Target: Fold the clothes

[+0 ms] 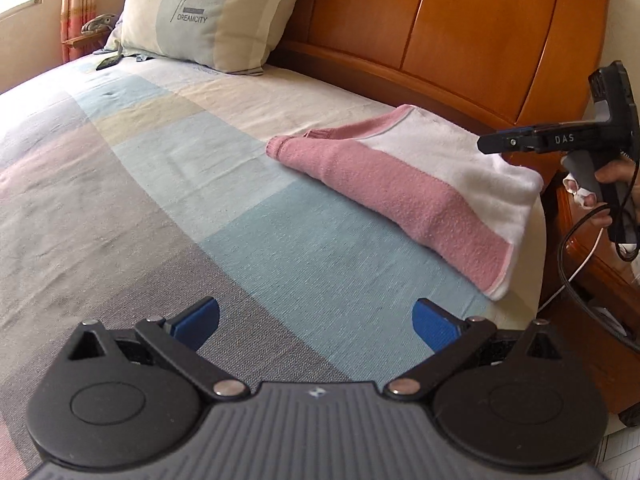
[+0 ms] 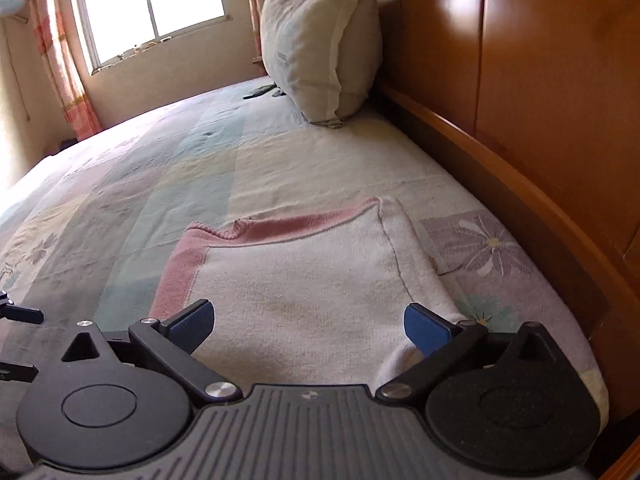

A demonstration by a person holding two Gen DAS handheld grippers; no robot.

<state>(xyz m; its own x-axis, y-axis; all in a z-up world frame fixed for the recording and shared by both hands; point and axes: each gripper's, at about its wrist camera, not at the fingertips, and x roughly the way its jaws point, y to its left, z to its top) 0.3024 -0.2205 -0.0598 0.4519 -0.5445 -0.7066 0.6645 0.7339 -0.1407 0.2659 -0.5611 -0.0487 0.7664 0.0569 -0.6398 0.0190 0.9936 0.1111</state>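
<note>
- We see a pink and white sweater [image 1: 404, 184] lying folded on the bed [image 1: 168, 184], near the wooden headboard [image 1: 460, 32].
- Our left gripper [image 1: 316, 322] hangs over the bedspread with its jaws spread wide, holding nothing.
- Our right gripper [image 2: 308, 322] hovers just above the sweater, also spread and empty.
- A pillow [image 2: 320, 48] leans against the headboard.

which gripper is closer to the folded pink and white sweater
Right. The right gripper hangs open just above the near end of the sweater. The left gripper is also open but over bare bedspread, with the sweater off to its right.
</note>
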